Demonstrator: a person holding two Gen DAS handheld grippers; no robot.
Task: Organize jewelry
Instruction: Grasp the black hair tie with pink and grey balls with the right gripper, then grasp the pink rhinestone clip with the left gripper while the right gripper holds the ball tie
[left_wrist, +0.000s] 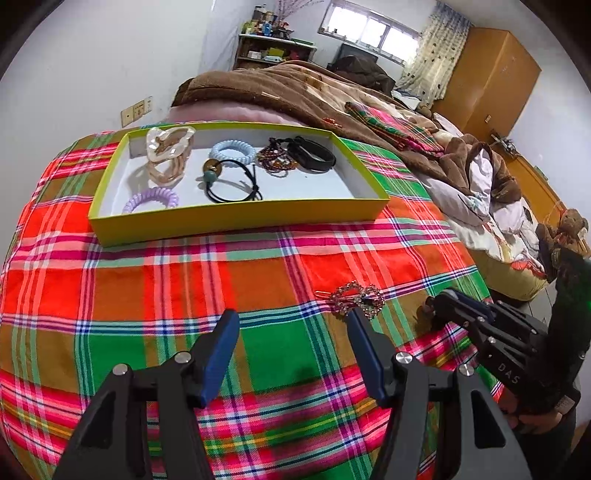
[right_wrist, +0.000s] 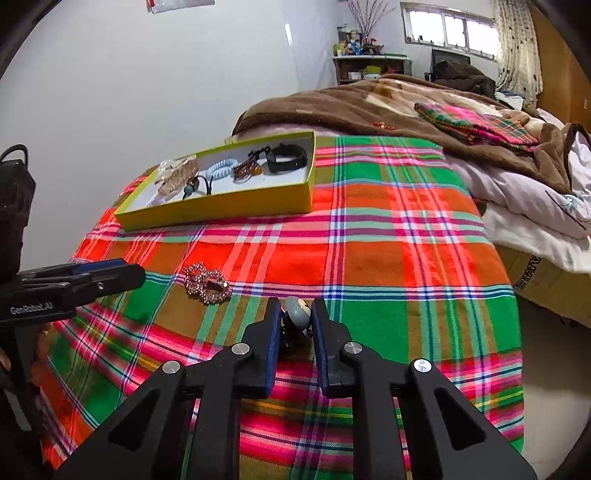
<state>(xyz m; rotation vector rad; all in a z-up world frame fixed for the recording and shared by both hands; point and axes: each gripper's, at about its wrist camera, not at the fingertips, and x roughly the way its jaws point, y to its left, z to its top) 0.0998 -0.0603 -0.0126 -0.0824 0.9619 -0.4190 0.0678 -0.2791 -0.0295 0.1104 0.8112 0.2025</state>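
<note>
A yellow-green box (left_wrist: 236, 218) (right_wrist: 221, 208) on the plaid cloth holds several pieces: clear clips, blue and purple coil ties, a black cord tie, a bead bracelet and a black band. A rhinestone hair clip (left_wrist: 356, 297) (right_wrist: 207, 282) lies on the cloth. My left gripper (left_wrist: 291, 325) is open and empty, hovering just left of the clip. My right gripper (right_wrist: 295, 308) is closed around a grey bead hair tie (right_wrist: 297, 314) resting at the cloth; in the left wrist view it (left_wrist: 443, 299) sits right of the clip.
The plaid cloth (left_wrist: 147, 295) covers the surface, with a brown blanket (left_wrist: 295, 88) and white bedding (right_wrist: 535, 206) behind and to the right. A folded plaid cloth (right_wrist: 476, 125) lies on the blanket. The cloth's right edge drops to the floor.
</note>
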